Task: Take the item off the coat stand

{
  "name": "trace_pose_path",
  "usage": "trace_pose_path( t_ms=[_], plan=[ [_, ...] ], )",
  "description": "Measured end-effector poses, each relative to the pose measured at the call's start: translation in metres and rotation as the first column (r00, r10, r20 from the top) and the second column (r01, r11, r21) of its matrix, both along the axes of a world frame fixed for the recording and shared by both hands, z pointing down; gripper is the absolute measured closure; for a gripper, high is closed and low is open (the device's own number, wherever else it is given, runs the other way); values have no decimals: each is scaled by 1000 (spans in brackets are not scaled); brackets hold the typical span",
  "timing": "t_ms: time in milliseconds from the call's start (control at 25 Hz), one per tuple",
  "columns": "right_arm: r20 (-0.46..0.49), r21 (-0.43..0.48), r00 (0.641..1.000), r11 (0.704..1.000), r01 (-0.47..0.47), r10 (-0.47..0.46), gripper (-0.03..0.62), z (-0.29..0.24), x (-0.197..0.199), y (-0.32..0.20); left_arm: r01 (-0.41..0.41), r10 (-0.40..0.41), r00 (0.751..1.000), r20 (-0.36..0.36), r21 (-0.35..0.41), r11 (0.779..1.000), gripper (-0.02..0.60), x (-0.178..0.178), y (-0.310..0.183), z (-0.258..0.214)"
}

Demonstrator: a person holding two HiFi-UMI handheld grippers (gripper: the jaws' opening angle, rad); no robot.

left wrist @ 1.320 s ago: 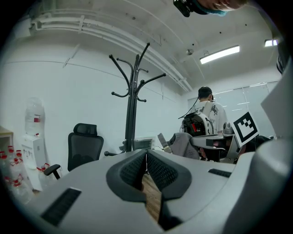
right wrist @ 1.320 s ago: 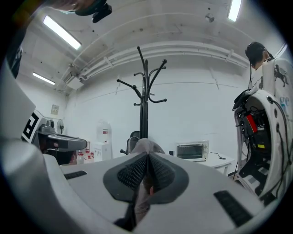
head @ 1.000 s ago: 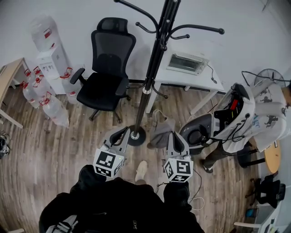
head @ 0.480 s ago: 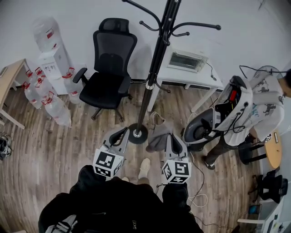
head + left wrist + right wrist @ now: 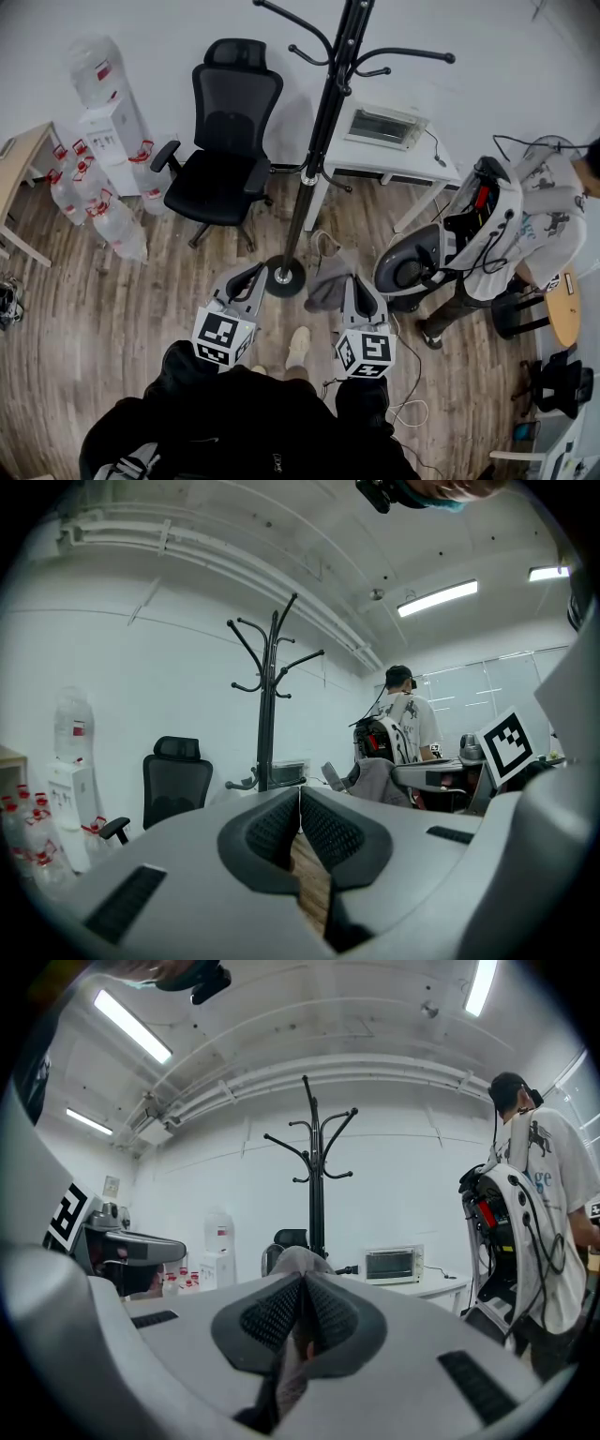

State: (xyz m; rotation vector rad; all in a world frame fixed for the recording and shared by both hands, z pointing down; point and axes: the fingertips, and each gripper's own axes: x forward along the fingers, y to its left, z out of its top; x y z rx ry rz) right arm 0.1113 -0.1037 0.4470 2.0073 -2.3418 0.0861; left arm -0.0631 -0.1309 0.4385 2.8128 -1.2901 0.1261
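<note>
We have the grey fabric item off the coat stand.
Right gripper fingers clamped on its cloth; left gripper fingers together, empty; wood floor, white walls.

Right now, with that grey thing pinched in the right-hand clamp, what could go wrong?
1. The right gripper seems to pinch only a thin fold of the grey item, so it might slip out and drop.
2. The item hangs close to the coat stand; a swing could catch it on the pole or base.
3. A white cable lies on the floor near the person's feet: a possible trip.
</note>
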Motion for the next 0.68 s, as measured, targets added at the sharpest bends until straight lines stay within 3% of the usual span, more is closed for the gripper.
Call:
trace_pose_path(
  t_ms=[680],
  plan=[
    [-4, -6, 1000, 1000, -8, 8, 568, 3, -17, -42, -9, 9, 1000, -2, -17, 1000, 557, -17, -44, 9]
  ],
)
